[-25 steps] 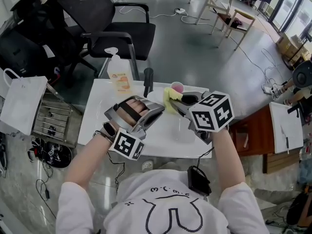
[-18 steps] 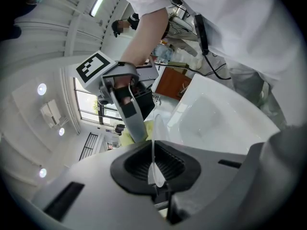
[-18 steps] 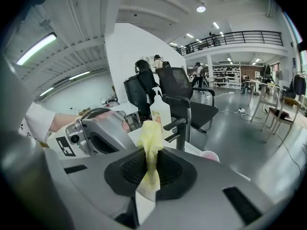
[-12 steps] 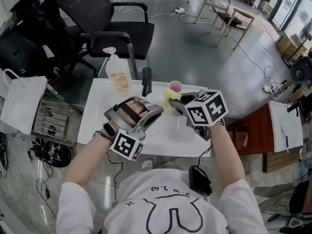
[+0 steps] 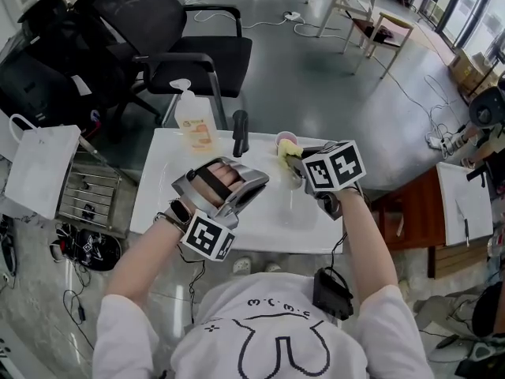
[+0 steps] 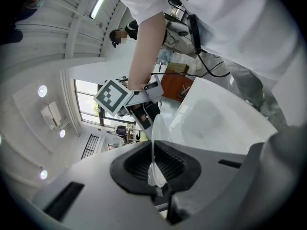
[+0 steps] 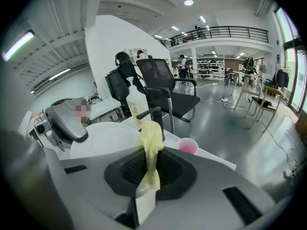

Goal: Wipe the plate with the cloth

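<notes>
Head view: left gripper (image 5: 254, 186) and right gripper (image 5: 292, 166) face each other.

Left gripper view: jaws clamp the rim of the thin white round plate (image 6: 154, 137).

Right gripper view: jaws clamp the crumpled yellow cloth (image 7: 149, 145). The plate lies left of the fingers, clear of the cloth. Wiping likely still pending.

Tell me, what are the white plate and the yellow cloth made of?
The plate looks smooth white with a thin rim: ceramic or hard plastic, can't tell which. The cloth is soft matte yellow fabric, perhaps microfibre; it bunches and creases.
</notes>
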### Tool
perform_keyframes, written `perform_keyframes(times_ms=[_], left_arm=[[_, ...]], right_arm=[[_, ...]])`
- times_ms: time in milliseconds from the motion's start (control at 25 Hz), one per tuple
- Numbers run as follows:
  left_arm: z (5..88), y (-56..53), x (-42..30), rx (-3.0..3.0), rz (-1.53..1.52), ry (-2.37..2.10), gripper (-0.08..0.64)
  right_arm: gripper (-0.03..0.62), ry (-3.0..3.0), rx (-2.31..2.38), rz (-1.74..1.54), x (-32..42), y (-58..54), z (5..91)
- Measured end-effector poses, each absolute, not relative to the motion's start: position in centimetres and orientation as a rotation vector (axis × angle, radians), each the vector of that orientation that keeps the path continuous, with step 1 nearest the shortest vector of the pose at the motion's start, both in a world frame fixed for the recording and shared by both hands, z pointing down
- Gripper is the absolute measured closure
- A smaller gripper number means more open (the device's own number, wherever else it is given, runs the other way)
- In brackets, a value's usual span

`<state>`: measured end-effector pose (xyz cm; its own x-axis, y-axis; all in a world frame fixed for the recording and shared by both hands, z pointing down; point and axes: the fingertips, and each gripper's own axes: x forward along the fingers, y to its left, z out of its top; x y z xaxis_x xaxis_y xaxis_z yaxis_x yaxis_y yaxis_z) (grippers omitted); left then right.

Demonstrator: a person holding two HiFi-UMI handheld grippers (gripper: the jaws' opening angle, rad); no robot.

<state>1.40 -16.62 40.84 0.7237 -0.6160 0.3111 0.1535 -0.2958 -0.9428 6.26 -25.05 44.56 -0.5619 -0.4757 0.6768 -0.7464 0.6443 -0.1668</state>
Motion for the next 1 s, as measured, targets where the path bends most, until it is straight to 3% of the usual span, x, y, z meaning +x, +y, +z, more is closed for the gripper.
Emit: perform_keyframes(times_ms=[520,1000], left_arm=[[41.4,-16.5,1.5,-1.703,-0.79,0.324,0.54],[40.1,-16.4,1.2,-1.649,-0.774,0.319,0.54]], right_arm=[[0.543,-2.468,0.837,0.542,4.2,-23.2,37.5],[0.543,-2.386,0.67,0.514,0.1,-23.1,39.7]])
